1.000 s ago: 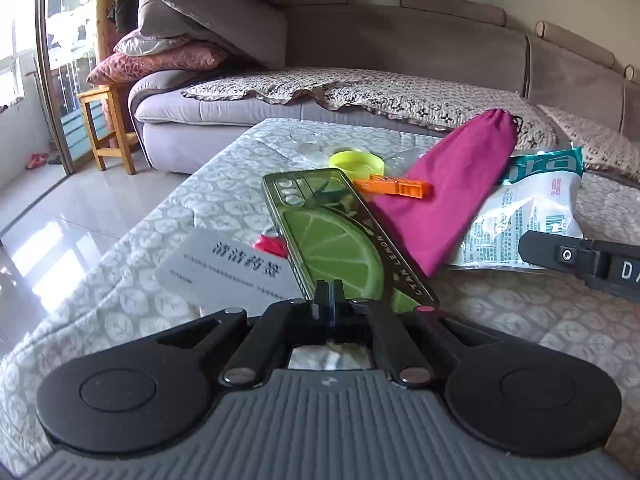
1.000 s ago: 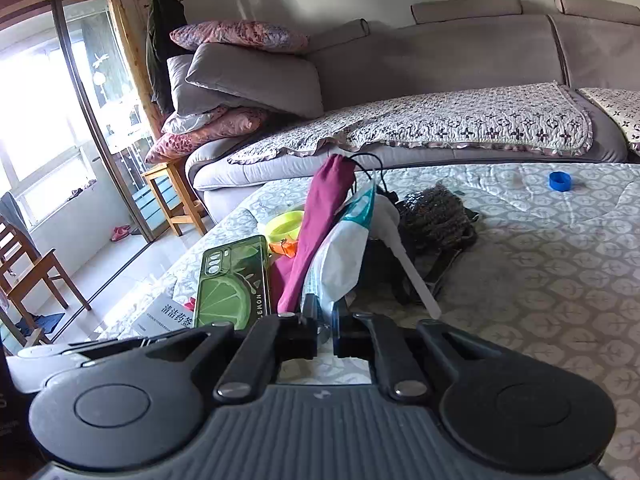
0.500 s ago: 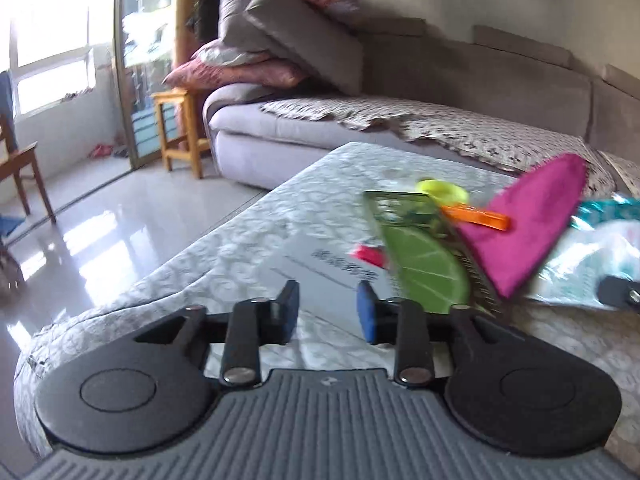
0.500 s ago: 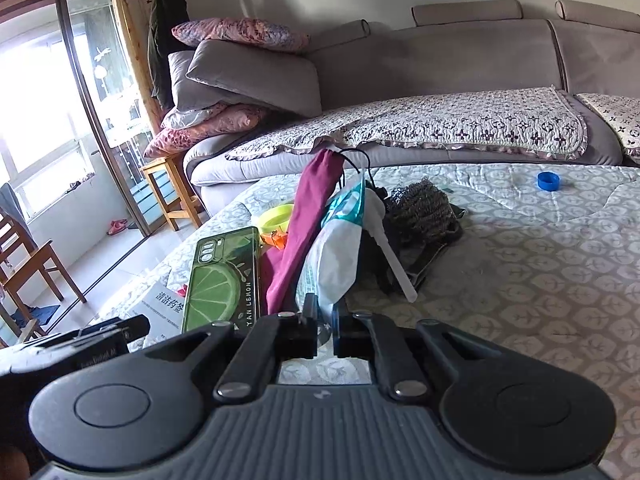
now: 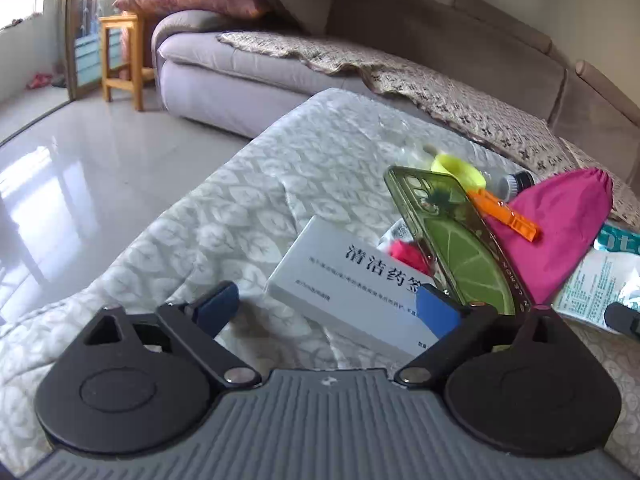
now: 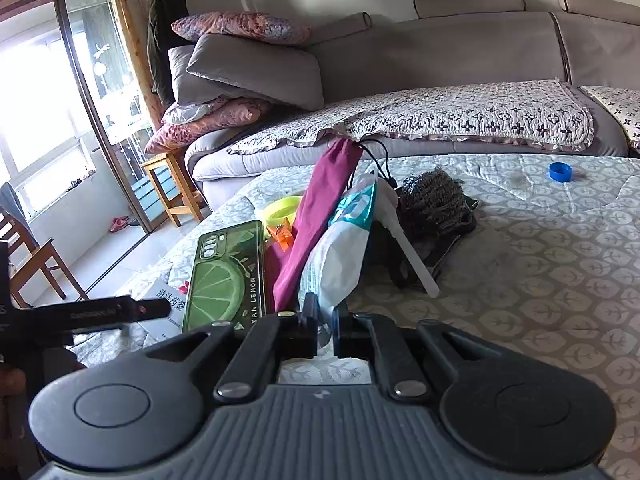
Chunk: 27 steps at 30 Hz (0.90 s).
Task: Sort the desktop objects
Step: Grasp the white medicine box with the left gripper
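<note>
Quilted table [image 5: 248, 208], white box [image 5: 352, 292]

Place: home living room
Seating: grey sectional sofa [image 6: 460, 56] with a quilted cover [image 6: 460, 116] and stacked pillows [image 6: 240, 68]
Floor: glossy tiles [image 5: 80, 168]
Light: sliding glass door [image 6: 80, 100], wooden stool [image 6: 172, 188] beside it

Daylight from window [image 6: 44, 92] at left, blown out w/ glare; bright sheen on floor [image 5: 60, 184]. Soft shadows under clutter. Both views sharp, no motion blur. Fisheye bends sofa [image 6: 480, 52], dark vignette at corners.
</note>
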Available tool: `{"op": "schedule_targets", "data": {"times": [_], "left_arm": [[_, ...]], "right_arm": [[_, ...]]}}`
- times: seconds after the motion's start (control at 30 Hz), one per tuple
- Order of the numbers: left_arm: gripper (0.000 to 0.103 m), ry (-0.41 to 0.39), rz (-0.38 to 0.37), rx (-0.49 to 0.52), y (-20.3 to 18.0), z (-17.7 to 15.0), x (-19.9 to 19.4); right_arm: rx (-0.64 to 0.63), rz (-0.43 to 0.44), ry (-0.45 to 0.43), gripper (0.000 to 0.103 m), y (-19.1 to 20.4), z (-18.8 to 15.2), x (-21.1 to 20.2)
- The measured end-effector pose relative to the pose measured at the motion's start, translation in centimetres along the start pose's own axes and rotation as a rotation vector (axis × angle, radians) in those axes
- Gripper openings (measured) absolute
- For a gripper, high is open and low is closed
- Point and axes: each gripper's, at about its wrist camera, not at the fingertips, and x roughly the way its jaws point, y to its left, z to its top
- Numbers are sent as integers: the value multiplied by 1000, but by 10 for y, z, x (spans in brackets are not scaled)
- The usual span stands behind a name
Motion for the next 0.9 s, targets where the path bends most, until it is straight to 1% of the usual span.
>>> {"op": "schedule_targets", "data": {"times": [0.03,0.07,0.1,0.13,0.17,0.2,0.23,0.27,0.37,0.53,0.6,0.67,0.77,0.9], "left_arm": [[97,-5,2,18,-4,-2,0],[83,-11,-9,23,-7,-3,-1],[75,-17,-22,21,-10,-3,-4],[57,-24,-29,8,-10,-1,-7],[44,-23,-47,-14,-8,1,-9],[40,-20,-64,-38,-5,3,-11],[33,-31,-67,-56,-4,4,-15],[29,-46,-69,-63,-4,5,-21],[22,-77,-109,-53,-11,8,-36],[18,-66,-200,-29,-28,2,-51],[18,-82,-204,8,-39,-1,-58],[17,-84,-231,22,-47,-3,-66],[16,-121,-209,104,-65,-7,-82],[16,-166,-126,240,-88,-14,-95]], "right_arm": [[3,2,1,6,0,0,-1],[6,3,1,6,-1,0,-1],[6,5,1,6,-1,0,-2],[5,6,0,6,-1,0,-3],[3,6,0,6,-1,0,-4],[2,5,-1,6,-1,0,-5],[3,3,-1,6,-2,-1,-6],[3,3,-3,6,-2,-1,-7],[5,-1,-10,6,-3,1,-11],[6,-5,-24,6,-2,0,-20],[7,-9,-28,6,-4,0,-23],[13,-15,-33,6,-6,-1,-26],[17,-20,-41,6,-10,-1,-32],[18,-22,-61,6,-10,1,-45]]}}
